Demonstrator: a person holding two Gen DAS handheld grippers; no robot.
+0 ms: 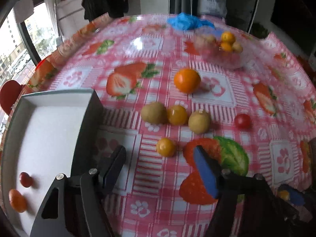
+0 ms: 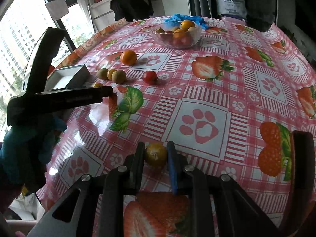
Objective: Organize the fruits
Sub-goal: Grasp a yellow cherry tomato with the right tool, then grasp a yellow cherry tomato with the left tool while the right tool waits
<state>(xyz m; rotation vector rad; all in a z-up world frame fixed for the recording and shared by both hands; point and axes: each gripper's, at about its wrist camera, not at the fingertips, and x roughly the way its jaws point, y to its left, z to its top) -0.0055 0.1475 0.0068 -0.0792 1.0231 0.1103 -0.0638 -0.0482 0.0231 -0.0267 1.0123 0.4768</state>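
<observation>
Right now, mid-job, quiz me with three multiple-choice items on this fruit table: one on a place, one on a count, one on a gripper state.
1. Where is the clear glass bowl of fruit?
A. far side of the table
B. inside the box
C. under the right gripper

2. How many fruits lie in the white-lined grey box?
A. none
B. two
C. five

3. What does the right gripper hold?
A. nothing
B. a red tomato
C. a small yellow round fruit

Answers: 1 A, it sits by the blue cloth at the far edge. 2 B, one red and one orange. 3 C, the fruit sits pinched between its fingers.
</observation>
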